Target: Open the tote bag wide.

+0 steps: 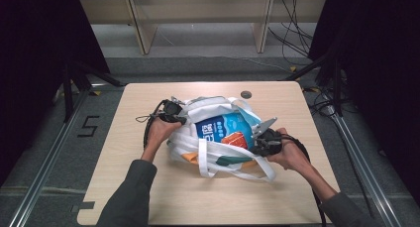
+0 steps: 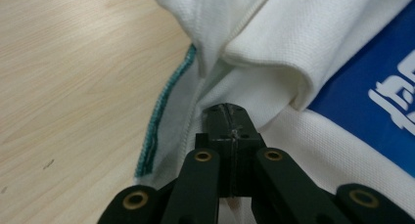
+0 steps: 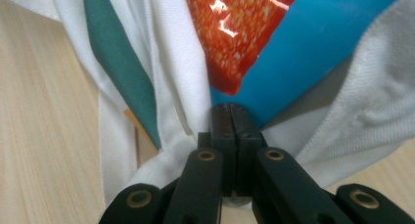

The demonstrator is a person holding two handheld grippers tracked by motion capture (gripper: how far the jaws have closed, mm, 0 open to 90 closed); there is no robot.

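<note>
With both tongs clamped tight on the rim of the white woven-cloth tote bag (image 1: 218, 152) mid-table on the pale wooden tabletop (image 1: 148, 197), left gripper (image 2: 227, 117) on the left edge, right gripper (image 3: 230, 115) on the right by the glossy blue-and-orange snack packet (image 1: 225, 130) inside. Best to pull evenly outward and level, mouth wide. Avoid pinching the packet or snagging the loose straps.

Light wood table (image 1: 148, 187) — landmark. Small grey round disc (image 1: 246, 94) on the table near its far edge. Pale wooden shelving (image 1: 198, 19) beyond the table's far edge. Black cables (image 1: 292, 33) on the floor, beyond its far right corner. Floor marking "5" (image 1: 88, 126) — left of the table.
</note>
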